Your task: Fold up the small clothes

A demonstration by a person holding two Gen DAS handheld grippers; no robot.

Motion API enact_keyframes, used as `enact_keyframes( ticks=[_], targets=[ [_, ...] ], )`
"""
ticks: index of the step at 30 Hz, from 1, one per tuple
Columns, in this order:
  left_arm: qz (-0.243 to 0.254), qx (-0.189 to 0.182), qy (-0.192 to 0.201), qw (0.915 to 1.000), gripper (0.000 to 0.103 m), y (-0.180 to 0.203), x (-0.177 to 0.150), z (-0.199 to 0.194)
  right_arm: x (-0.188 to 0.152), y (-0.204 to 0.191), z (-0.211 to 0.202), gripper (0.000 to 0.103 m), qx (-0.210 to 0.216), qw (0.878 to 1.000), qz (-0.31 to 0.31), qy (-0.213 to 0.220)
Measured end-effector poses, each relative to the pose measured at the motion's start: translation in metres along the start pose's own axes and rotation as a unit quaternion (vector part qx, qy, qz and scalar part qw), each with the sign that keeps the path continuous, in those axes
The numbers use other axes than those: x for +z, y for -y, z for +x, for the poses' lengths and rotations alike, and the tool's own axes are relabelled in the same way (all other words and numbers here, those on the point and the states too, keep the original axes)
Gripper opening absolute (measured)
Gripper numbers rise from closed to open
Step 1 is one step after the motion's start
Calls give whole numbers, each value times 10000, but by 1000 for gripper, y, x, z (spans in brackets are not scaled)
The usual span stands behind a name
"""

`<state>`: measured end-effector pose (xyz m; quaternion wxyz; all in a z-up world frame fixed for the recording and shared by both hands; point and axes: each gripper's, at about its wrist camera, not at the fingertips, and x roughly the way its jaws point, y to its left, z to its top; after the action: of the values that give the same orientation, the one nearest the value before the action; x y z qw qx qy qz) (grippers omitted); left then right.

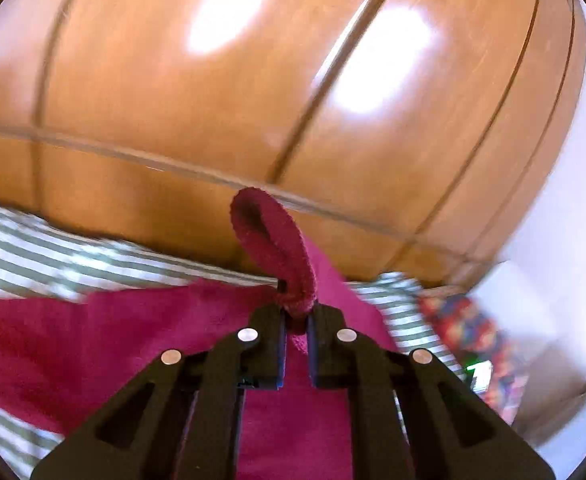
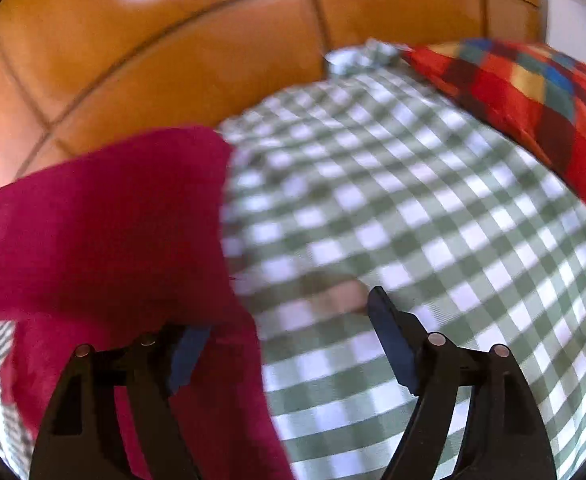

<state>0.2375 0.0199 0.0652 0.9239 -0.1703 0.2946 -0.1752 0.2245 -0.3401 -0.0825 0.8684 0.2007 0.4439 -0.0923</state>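
Observation:
A magenta terry cloth (image 1: pixel 133 332) lies spread over a green-and-white checked bed sheet (image 1: pixel 33 248). My left gripper (image 1: pixel 296 312) is shut on a pinched fold of it, and a loop of the cloth (image 1: pixel 273 240) sticks up past the fingertips. In the right wrist view the same magenta cloth (image 2: pixel 105 216) fills the left side, raised and blurred. My right gripper (image 2: pixel 289 316) stands wide open above the sheet (image 2: pixel 413 200). Its left finger (image 2: pixel 189 356) is against the cloth's edge, its right finger (image 2: pixel 389 336) is over bare sheet, and nothing is pinched.
A glossy wooden panelled headboard (image 1: pixel 253 100) rises right behind the bed and also shows in the right wrist view (image 2: pixel 173 60). A red, blue and yellow patchwork pillow (image 2: pixel 533 92) lies at the sheet's far right (image 1: pixel 465 328). A pale wall (image 1: pixel 565 200) stands to the right.

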Motion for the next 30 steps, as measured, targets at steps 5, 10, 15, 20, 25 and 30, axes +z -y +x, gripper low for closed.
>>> enact_keyframes(
  ticks=[5,10,15,20,25,30],
  targets=[
    [-179,995,-969,9901,7,-52,-46,43,-8,-5,-15,82,-37,9990,-433,-124],
    [-283,1264,-1398,9817,8,-67,-82,64,-18,-18,-52,81,11,9935,-1129,-113],
    [-280,1199,-1203,9851,8,-67,-79,60,-13,-70,-85,69,814,9808,-1750,270],
    [-4,1272,-827,9884,8,-54,-64,47,-2,-114,-41,67,638,9771,-2028,51],
    [-5,1828,-1488,9718,19,-78,-85,79,-24,-113,18,71,-67,9754,-2204,12],
    [-373,1621,-1343,9769,25,-87,-91,71,-32,-111,17,71,-61,9750,-2208,257]
  ],
)
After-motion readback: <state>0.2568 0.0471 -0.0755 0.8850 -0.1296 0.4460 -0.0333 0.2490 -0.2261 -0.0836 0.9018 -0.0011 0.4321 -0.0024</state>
